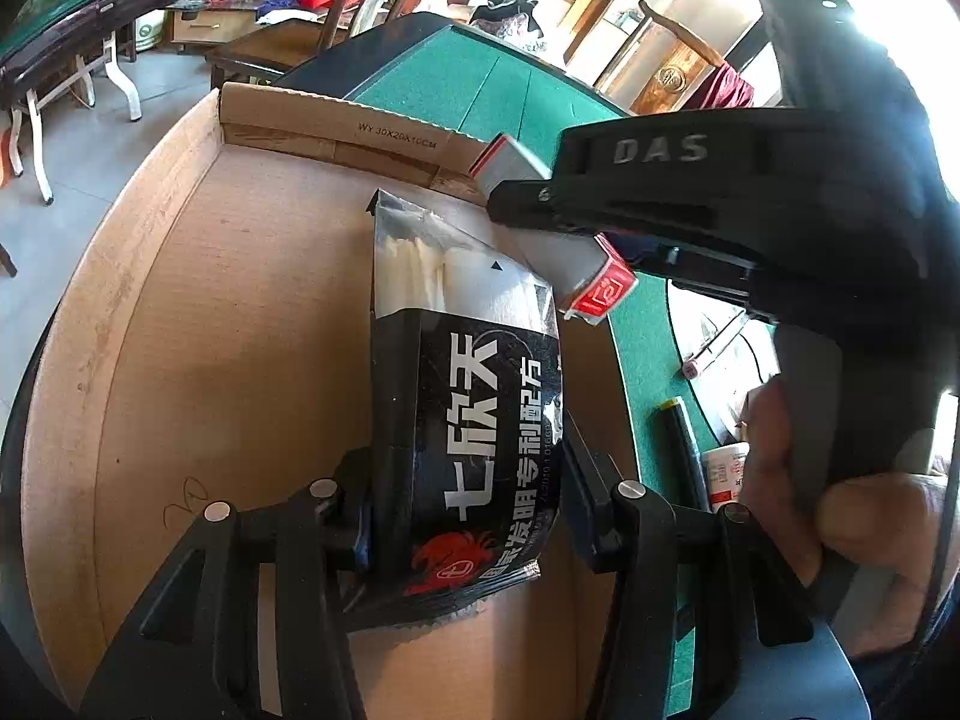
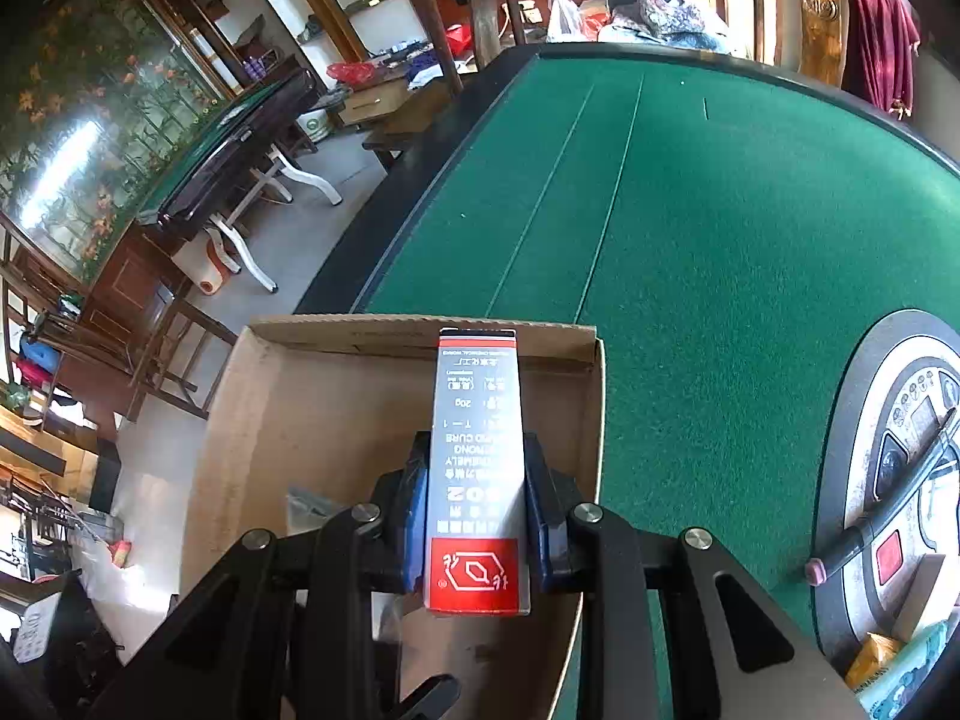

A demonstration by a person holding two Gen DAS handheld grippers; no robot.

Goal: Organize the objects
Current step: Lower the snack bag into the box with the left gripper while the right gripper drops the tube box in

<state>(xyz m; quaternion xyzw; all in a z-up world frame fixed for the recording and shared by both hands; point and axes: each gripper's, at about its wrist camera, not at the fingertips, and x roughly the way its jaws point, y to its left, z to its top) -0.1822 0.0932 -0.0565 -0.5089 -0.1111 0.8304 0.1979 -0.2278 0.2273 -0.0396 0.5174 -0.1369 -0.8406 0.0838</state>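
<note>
Left gripper [image 1: 462, 516] clamps a black foil pouch [image 1: 468, 420] with white Chinese lettering, held over the floor of the open cardboard box [image 1: 198, 312] that sits on the green felt table [image 2: 690, 240]. Right gripper [image 2: 477, 516] is clamped narrow on a slim grey-and-red carton [image 2: 477, 468], held over the same box near its right wall. A hand [image 1: 840, 492] grips the right tool's handle.

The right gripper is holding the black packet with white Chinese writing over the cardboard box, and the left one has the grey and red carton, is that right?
Swapped. The right wrist view shows the right gripper clamped on the grey and red carton over the cardboard box; the left wrist view shows the left gripper holding the black packet.
</note>
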